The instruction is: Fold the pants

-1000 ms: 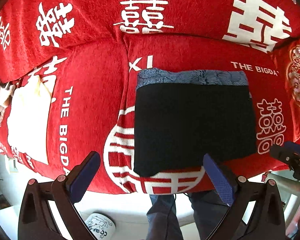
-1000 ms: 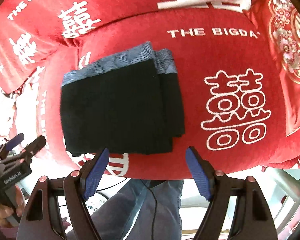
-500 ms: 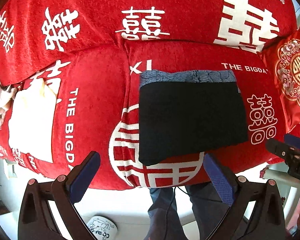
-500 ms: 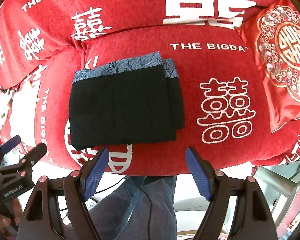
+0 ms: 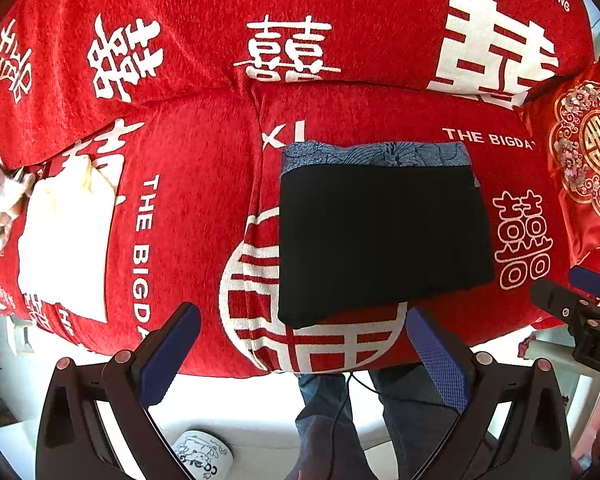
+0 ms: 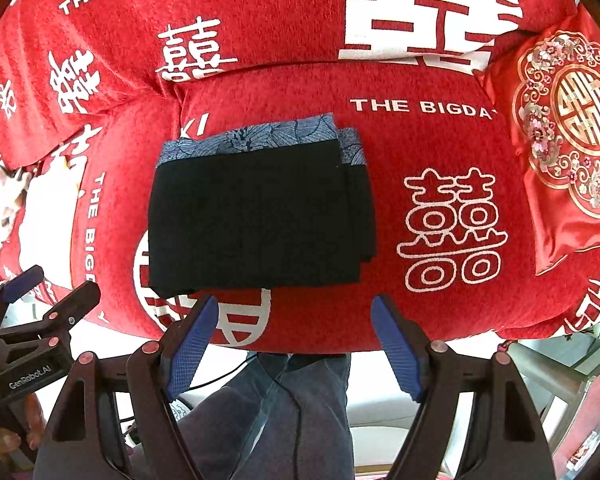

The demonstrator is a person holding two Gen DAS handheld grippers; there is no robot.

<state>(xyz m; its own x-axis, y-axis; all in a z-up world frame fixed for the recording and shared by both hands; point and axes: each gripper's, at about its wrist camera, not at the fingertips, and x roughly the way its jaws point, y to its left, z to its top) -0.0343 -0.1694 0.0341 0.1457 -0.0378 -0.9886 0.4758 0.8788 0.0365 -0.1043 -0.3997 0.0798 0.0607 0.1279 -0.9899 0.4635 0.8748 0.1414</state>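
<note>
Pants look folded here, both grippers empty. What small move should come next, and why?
Probably just draw both hands clear. The black pants lie in a compact rectangle on the red sofa cover, blue patterned waistband along the far edge. The left gripper and right gripper stand open, touching nothing, so no fold seems left.

Black pants are lying folded into a neat rectangle on the red sofa cover, blue patterned waistband at the far edge, while the right gripper is hovering above the near edge, jaws standing wide and empty, the left gripper showing at lower left.
</note>
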